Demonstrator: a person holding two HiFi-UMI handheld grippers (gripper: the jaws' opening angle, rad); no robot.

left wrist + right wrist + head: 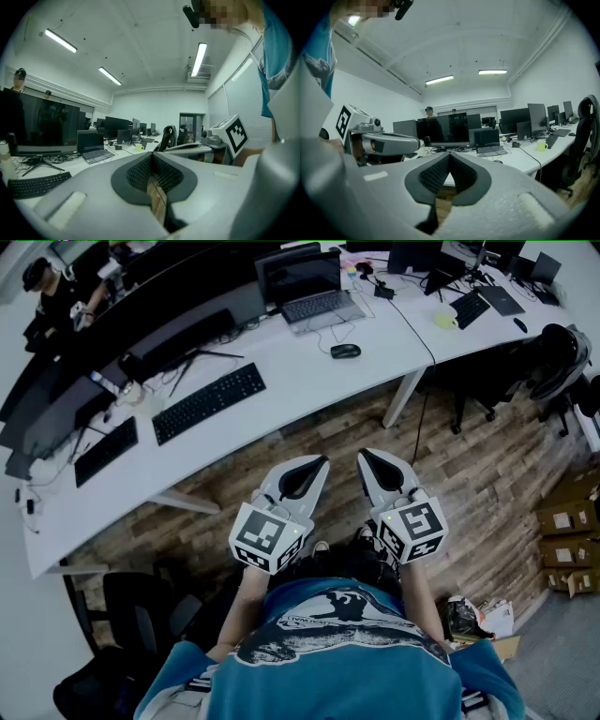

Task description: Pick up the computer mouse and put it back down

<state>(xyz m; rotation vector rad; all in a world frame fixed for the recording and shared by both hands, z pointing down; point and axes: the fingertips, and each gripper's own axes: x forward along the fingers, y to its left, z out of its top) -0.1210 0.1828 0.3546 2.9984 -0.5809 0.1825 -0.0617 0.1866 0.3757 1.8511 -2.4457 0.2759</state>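
Currently I hold left claw [317,463] and right claw [366,457] clenched, empty; mouse [345,351] sits well apart on bench [281,381].

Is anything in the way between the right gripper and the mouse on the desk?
Nothing visible does. The right gripper hangs shut over the wood floor, short of the desk; the mouse lies on bare surface near the front edge. The laptop sits behind it, the keyboard off to its left.

White desk [300,371], computer mouse [345,351], laptop [314,294], black keyboard [208,401], yellow mug [446,321]
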